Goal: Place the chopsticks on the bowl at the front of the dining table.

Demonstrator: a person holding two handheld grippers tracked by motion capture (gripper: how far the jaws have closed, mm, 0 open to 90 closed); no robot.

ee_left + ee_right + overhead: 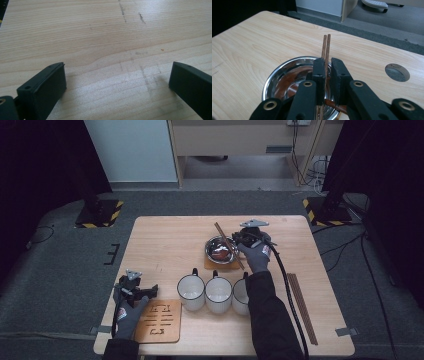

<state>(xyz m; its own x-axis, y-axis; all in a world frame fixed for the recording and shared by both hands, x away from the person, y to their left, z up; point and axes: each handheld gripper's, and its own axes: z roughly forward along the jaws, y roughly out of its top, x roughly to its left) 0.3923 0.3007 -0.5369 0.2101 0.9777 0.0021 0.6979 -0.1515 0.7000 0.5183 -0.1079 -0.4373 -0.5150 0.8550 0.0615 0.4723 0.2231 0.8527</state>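
High view: wooden bench (165, 240) carrying 3 white mugs (218, 294), a slotted wooden trivet (159, 321), a steel bowl (220, 249) on a coaster, and a spare chopstick pair (302, 306). Right gripper (326, 71): fingers pinching 2 chopsticks (325, 50) above the bowl. Left gripper (117, 82): fingers spread over bare bench.

A lab-like recording space is suggested: a wooden table (165, 235) is set on grey carpet (60, 270), with hazard-striped stand bases (100, 213) at 10 and 2 o'clock and loose cables (305, 150) at 1 o'clock.
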